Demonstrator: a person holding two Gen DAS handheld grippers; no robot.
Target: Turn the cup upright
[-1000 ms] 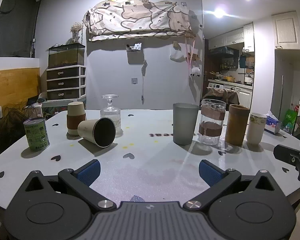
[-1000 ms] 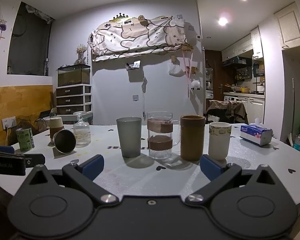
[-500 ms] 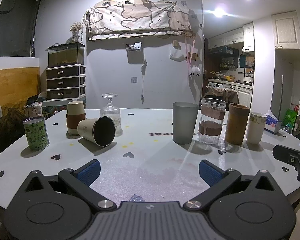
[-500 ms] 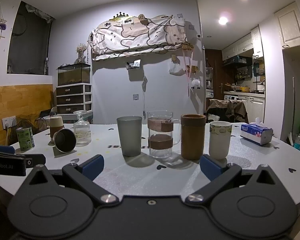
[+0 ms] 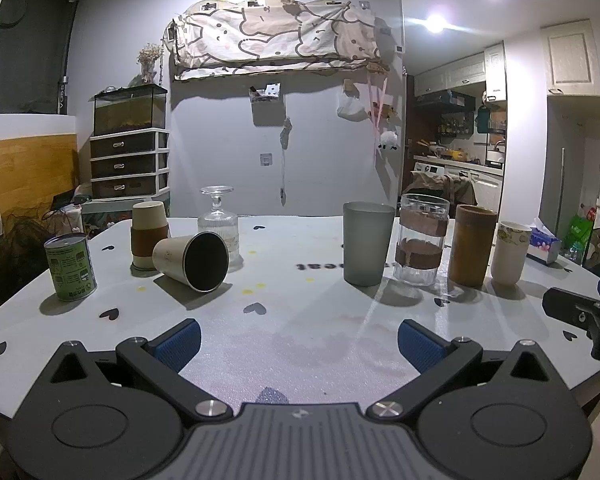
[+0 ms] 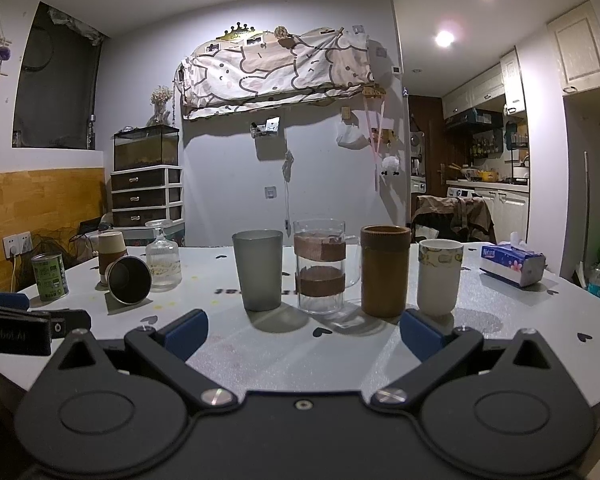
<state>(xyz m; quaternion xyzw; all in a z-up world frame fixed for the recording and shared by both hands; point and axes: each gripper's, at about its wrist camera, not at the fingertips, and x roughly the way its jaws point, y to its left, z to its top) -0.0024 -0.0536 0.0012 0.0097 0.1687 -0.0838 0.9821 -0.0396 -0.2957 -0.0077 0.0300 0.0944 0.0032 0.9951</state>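
Tipped cup (image 5: 191, 256) lies on its side on the desk (image 5: 300, 320), far-left area, dark mouth pointing toward you and slightly right, base pointing away-left. Long axis runs roughly along your left claw's line of sight, angled a bit. It sits just in front of the sleeved paper cup (image 5: 149, 234) and beside the upside-down stemmed glass (image 5: 218, 224); whether it touches either, can't tell. Green can (image 5: 70, 267) stands near, further left.

Your left claw (image 5: 298, 342) is spread wide, holding nothing, low over the near desk edge. Cup is ahead and left of its centreline, well apart. Your right claw (image 6: 303, 334) is also spread, empty, facing the row of upright cups: grey tumbler (image 6: 258, 270), glass mug (image 6: 320, 266), brown cylinder (image 6: 385, 270), white cup (image 6: 439, 276). From the right view the tipped cup (image 6: 129, 280) is far off left.

Left claw is the nearer one, so likely yours to use. The approach probably needs a swing left and a pinch across the cup wall or rim. Tight neighbours behind; watch for knocking the glass.
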